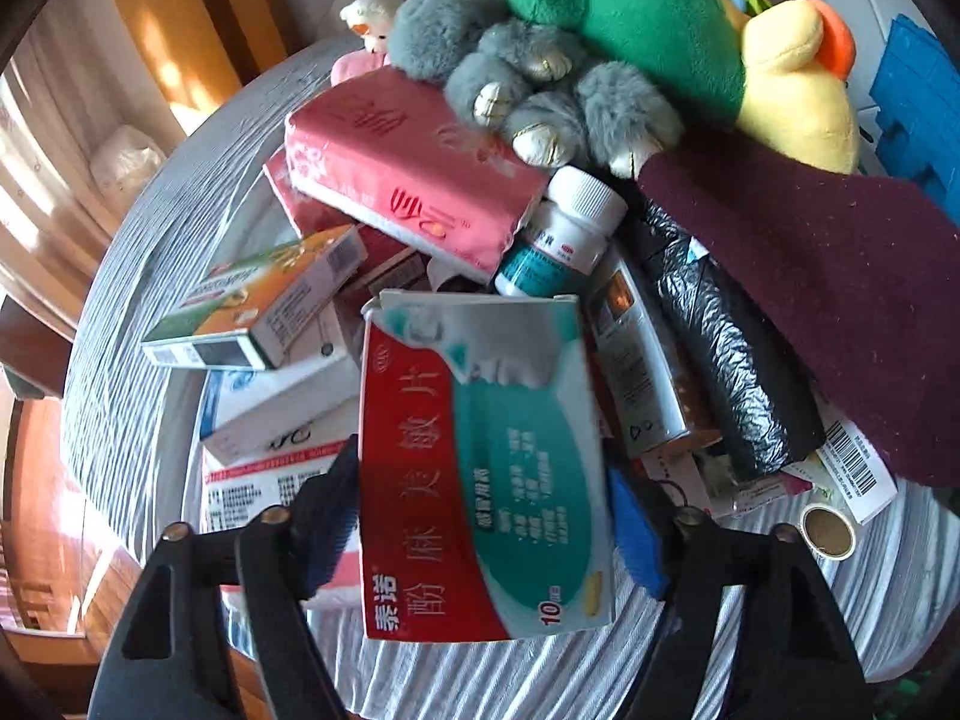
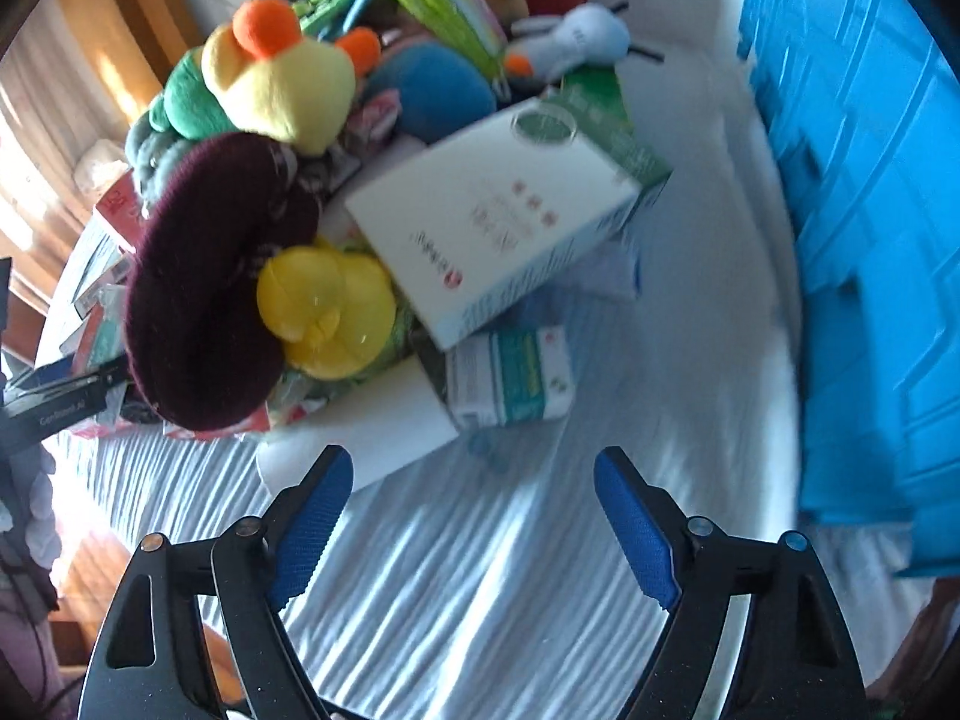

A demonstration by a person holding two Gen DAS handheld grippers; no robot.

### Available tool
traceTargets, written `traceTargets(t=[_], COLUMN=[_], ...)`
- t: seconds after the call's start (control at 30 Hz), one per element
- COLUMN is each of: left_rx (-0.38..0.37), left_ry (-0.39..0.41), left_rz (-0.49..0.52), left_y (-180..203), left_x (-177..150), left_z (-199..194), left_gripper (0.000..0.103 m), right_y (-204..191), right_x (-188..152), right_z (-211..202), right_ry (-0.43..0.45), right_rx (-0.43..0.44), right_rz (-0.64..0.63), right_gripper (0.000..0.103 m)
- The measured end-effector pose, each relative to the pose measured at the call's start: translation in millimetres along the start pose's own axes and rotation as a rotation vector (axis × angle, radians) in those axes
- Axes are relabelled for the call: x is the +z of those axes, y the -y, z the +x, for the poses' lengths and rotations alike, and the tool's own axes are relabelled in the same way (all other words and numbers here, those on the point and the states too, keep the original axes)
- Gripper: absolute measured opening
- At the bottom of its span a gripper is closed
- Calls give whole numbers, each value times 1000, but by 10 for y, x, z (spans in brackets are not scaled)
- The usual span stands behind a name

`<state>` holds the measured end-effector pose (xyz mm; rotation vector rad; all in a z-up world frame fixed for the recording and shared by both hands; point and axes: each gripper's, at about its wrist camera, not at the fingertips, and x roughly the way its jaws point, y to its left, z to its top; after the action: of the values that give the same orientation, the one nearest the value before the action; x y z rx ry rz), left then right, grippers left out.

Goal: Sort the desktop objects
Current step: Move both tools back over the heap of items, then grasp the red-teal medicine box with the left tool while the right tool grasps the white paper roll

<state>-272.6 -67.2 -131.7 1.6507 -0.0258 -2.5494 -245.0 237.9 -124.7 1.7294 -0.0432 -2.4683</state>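
Note:
My left gripper (image 1: 486,516) points down at the pile, and a red, teal and white medicine box (image 1: 480,420) stands between its blue pads (image 1: 636,540). Both pads lie against the box's long sides, so the jaws are shut on it. Behind it lie a pink tissue pack (image 1: 408,174), a white-capped bottle (image 1: 564,228) and an orange-green carton (image 1: 264,306). My right gripper (image 2: 474,516) hangs open over bare striped cloth (image 2: 480,600), nothing between its fingers. Just beyond its tips lies a small white-and-teal box (image 2: 510,378), under a larger white box (image 2: 498,228).
Plush toys are heaped at the back: a grey one (image 1: 528,78), a green and yellow one (image 1: 660,30), a yellow duck (image 2: 327,306). A maroon sleeve (image 1: 810,300) reaches across a black bag roll (image 1: 720,330). A blue crate (image 2: 870,240) stands at the right. The table's edge drops off at left.

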Motion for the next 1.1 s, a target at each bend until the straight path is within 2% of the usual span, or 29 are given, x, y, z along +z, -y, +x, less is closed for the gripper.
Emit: traceTargets(t=[0.1, 0.17, 0.37, 0.73, 0.77, 0.8, 0.9, 0.97, 1.1], left_rx=[-20, -29, -51, -82, -84, -85, -89, -91, -80], left_ry=[3, 6, 4, -17, -19, -23, -33, -37, -42], left_rz=[-2, -5, -17, 33, 36, 43, 48, 41, 38], left_y=[-47, -99, -221, -230, -223, -221, -274, -276, -246], left_x=[0, -20, 42, 130, 127, 126, 153, 167, 214], left_z=[-3, -10, -5, 48, 47, 46, 76, 85, 120], left_gripper=[73, 73, 73, 73, 73, 73, 72, 72, 72], right_y=[-37, -65, -222, -224, -226, -231, -251, -216, -154], right_x=[-1, 9, 31, 144, 132, 119, 47, 22, 58], right_z=[124, 157, 140, 457, 464, 463, 379, 342, 440], right_ry=[-44, -54, -36, -79, -84, -92, -114, -131, -159], right_rx=[18, 41, 30, 57, 60, 64, 23, -23, -43], right_rz=[37, 61, 57, 208, 209, 205, 164, 143, 144], right_gripper=[78, 78, 78, 77, 74, 65, 55, 52, 52])
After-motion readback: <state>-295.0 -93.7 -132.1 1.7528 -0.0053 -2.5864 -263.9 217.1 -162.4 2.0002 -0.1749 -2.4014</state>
